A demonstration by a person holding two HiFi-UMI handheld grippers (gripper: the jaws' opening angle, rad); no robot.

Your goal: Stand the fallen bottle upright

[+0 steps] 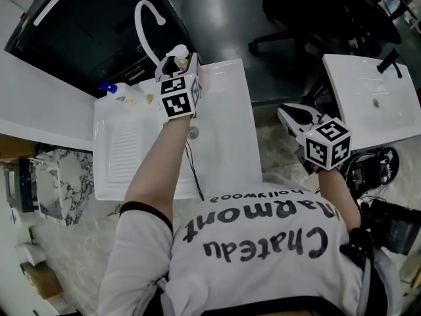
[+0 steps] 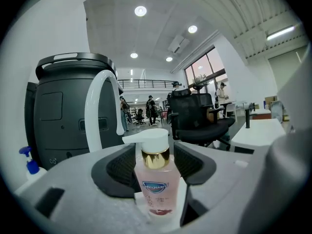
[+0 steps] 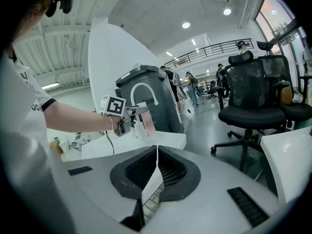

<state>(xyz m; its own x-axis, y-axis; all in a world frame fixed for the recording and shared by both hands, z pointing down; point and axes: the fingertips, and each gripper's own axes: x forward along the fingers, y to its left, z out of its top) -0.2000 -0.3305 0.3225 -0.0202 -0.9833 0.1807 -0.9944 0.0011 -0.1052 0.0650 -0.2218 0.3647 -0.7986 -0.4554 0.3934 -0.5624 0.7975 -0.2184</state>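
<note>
The main job looks done. In the left gripper view the bottle [image 2: 156,184], a clear pump bottle of pink liquid with a gold collar and white pump head, stands upright with its label facing the camera and shows no visible lean. It stands at the far edge of the sink unit [image 1: 230,143], just beside the foot of the white faucet [image 1: 138,25].

The left gripper [image 1: 177,64] is released. Its jaws stand wide on either side of the bottle, and the dark pads sit back from its neck and shoulders rather than pressing on them. The bottle therefore appears to be standing on its own base, although that base and the surface beneath it are hidden by the gripper's body.

The right gripper [image 1: 286,112] is clenched on nothing, its jaws meeting tip to tip. It is held well off to the right of the sink unit and plays no part here.

As I judge it, what is left is small: draw the left gripper straight back from the bottle without catching the pump head or nudging the body, then confirm that the bottle stays up. A blue-capped spray bottle [image 1: 105,86] lies near the far left corner of the sink unit. It is apart from the pink bottle and out of the way.
</note>
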